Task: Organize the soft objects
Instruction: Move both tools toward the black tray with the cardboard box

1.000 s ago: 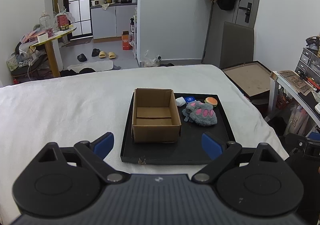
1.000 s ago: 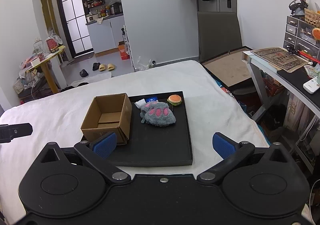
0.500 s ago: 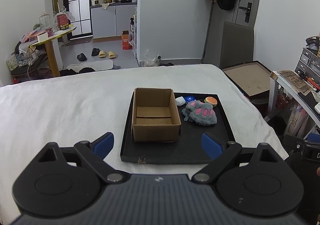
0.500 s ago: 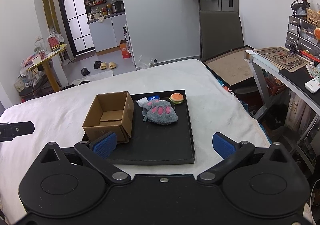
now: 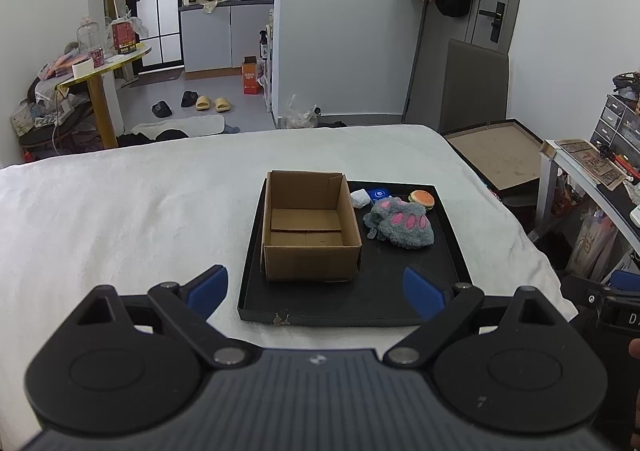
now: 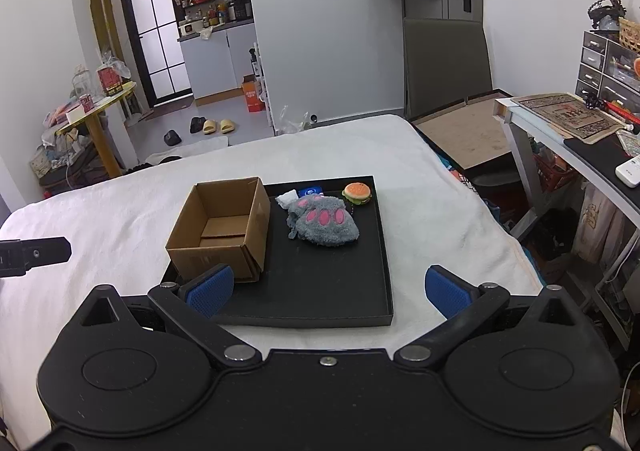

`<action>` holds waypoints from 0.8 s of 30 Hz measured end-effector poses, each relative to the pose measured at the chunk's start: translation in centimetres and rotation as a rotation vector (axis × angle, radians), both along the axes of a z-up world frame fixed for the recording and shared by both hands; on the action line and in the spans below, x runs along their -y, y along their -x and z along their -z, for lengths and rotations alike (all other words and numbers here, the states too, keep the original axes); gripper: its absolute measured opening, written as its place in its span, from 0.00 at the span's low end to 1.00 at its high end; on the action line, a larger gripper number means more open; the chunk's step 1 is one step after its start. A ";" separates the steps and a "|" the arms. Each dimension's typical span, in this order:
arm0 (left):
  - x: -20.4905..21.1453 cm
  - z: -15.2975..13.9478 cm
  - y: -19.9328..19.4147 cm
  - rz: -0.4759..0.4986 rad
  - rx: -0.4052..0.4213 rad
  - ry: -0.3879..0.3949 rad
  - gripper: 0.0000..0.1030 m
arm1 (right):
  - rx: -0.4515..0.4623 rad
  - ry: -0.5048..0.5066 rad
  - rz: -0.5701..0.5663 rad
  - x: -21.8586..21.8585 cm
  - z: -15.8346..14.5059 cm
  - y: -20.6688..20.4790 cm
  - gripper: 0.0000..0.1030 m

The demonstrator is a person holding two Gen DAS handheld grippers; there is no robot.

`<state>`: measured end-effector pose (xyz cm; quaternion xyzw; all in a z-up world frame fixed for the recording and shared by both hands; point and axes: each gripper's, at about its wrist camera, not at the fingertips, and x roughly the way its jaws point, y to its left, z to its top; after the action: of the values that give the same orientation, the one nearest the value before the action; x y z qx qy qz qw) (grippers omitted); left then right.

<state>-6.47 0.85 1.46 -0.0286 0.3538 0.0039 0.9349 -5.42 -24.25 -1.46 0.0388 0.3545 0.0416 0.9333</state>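
A black tray [image 5: 404,291] [image 6: 332,299] lies on the white bed. On its left half stands an open, empty cardboard box [image 5: 310,227] [image 6: 222,227]. To the right of the box lie a grey plush paw with pink pads [image 5: 402,225] [image 6: 322,221], a small burger toy [image 5: 422,198] [image 6: 357,193], a white soft lump [image 5: 360,198] [image 6: 288,198] and a blue round item [image 5: 379,193] [image 6: 310,191]. My left gripper [image 5: 316,291] hovers open at the tray's near edge. My right gripper [image 6: 328,289] is open too, over the tray's near part. Both hold nothing.
The white bed [image 5: 140,211] spreads wide to the left. A desk with drawers [image 6: 592,123] stands at the right, and a flat board [image 6: 464,131] lies beyond the bed. A yellow table [image 5: 100,67] with clutter stands at far left. The left gripper's body [image 6: 34,255] shows at the right view's left edge.
The right gripper has drifted slightly forward and up, so the tray sits a little nearer in its view. The left gripper has stayed put. Both remain open.
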 end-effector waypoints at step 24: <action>-1.6 5.2 -6.3 -0.093 -0.056 -0.010 0.91 | -0.052 -0.048 0.020 1.6 4.8 -4.5 1.00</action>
<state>-0.15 2.44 -3.72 -0.0401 0.3782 0.0500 0.9235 -0.90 -25.89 -6.25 0.0657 0.3769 0.0395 0.9231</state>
